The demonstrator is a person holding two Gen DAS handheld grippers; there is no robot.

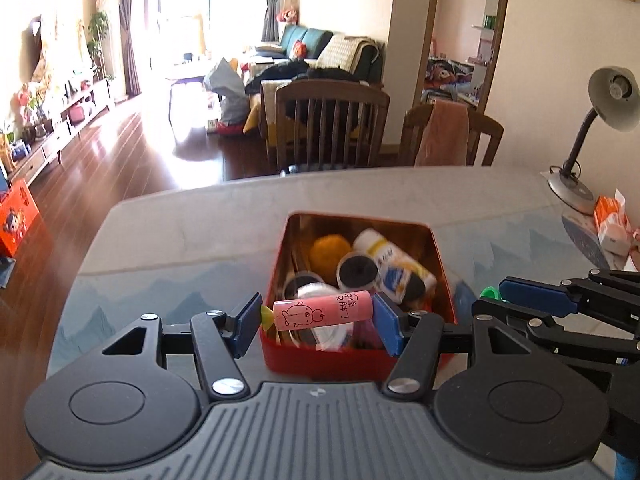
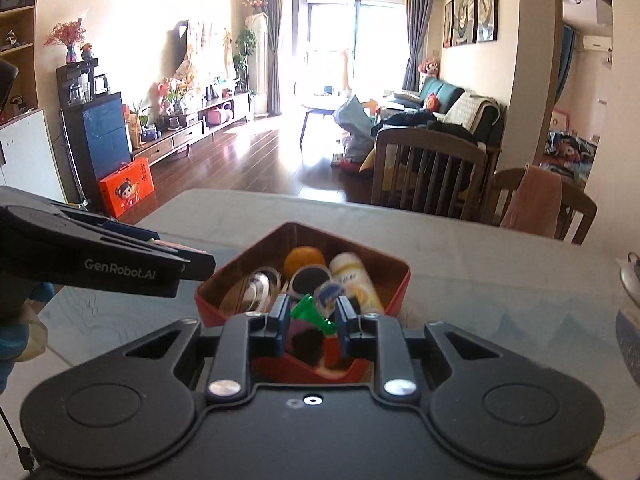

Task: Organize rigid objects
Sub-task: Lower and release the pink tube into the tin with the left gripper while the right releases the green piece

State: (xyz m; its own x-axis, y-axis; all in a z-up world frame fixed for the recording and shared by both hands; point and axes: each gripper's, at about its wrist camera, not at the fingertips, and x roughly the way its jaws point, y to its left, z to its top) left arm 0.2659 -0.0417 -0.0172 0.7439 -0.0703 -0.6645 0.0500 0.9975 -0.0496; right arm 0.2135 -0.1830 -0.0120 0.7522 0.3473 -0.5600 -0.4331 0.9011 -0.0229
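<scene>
A red tin box (image 1: 320, 360) (image 2: 400, 280) sits on the grey table, holding an orange ball (image 1: 331, 254), a white bottle (image 1: 394, 266) and round lidded cups (image 1: 357, 270). Above its near edge my left gripper (image 1: 316, 316) is shut endwise on a pink tube (image 1: 324, 312) with a cartoon pig and a yellow tip. In the right wrist view, my right gripper (image 2: 313, 316) is shut on a small green toy (image 2: 310, 312) with a clear bluish part, over the box. The right gripper's fingers (image 1: 536, 292) show at the right of the left view.
A grey desk lamp (image 1: 600, 128) and orange packets (image 1: 612, 220) stand at the table's far right. Two wooden chairs (image 1: 332, 124) sit behind the far edge. A metal object (image 2: 630, 276) lies at the right edge. The left gripper's body (image 2: 100, 256) crosses the left side.
</scene>
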